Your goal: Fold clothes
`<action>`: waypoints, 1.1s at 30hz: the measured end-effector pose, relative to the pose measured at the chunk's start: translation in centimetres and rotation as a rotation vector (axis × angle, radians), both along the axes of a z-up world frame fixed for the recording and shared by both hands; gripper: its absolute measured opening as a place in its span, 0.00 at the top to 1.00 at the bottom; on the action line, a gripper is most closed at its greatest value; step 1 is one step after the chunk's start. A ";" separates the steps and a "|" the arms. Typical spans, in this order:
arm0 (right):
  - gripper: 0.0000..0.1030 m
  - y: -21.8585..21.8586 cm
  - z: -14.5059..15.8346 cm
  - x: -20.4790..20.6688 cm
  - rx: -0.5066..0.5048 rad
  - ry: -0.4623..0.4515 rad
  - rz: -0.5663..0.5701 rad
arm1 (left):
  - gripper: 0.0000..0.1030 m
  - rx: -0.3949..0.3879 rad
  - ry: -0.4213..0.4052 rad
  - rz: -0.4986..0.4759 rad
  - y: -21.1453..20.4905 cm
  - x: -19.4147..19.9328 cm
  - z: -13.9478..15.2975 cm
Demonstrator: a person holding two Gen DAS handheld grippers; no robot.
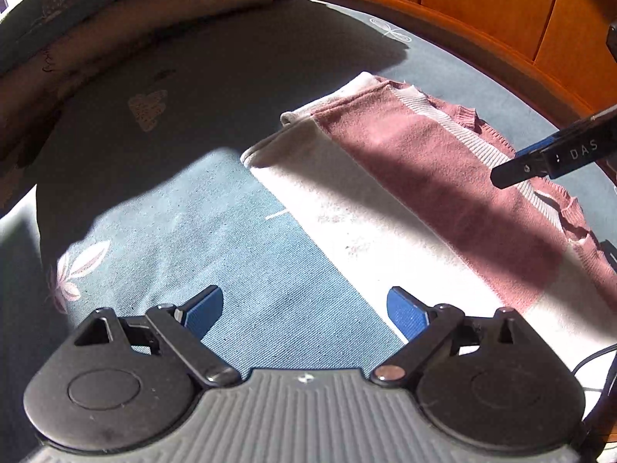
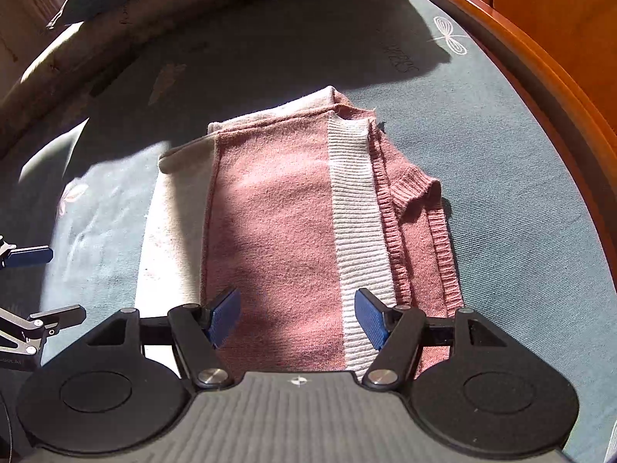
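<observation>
A pink and cream knit sweater [image 2: 270,208] lies folded into a long band on a blue-grey bedsheet [image 2: 501,162], with a ribbed cream stripe and pink ribbed hems along its right side. My right gripper [image 2: 297,318] hovers open just above the sweater's near end, with nothing between its blue pads. In the left wrist view the same sweater [image 1: 416,162] stretches off to the right. My left gripper [image 1: 304,314] is open over bare sheet, left of the sweater's cream edge. The right gripper's finger [image 1: 540,162] reaches in from the right above the sweater.
A wooden bed frame [image 2: 547,58] curves along the right. A pillow [image 1: 115,7] and bunched bedding lie at the far end. Sunlight and deep shadow split the sheet [image 1: 246,247]. The left gripper's fingers [image 2: 31,254] show at the right wrist view's left edge.
</observation>
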State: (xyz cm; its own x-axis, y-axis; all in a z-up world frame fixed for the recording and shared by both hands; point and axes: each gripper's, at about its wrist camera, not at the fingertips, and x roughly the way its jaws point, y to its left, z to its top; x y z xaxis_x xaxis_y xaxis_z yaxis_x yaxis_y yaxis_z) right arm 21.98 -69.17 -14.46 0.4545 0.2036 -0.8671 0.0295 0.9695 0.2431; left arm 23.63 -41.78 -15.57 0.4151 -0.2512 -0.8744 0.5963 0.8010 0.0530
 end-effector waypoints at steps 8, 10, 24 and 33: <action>0.29 3.9 -2.6 -4.1 -0.214 0.024 0.014 | 0.11 0.006 0.009 -0.034 0.9 -2.5 0.0; 0.26 4.4 -3.0 -6.1 -0.280 0.034 0.009 | 0.11 0.007 0.011 -0.043 1.1 -3.1 0.0; 0.24 8.7 -2.3 -15.7 -0.243 0.142 -0.185 | 0.11 -0.056 0.070 -0.238 -0.4 -6.8 1.9; 0.24 8.3 -1.7 -20.6 -0.148 0.241 -0.371 | 0.11 -0.088 0.090 -0.443 -3.4 -12.0 1.5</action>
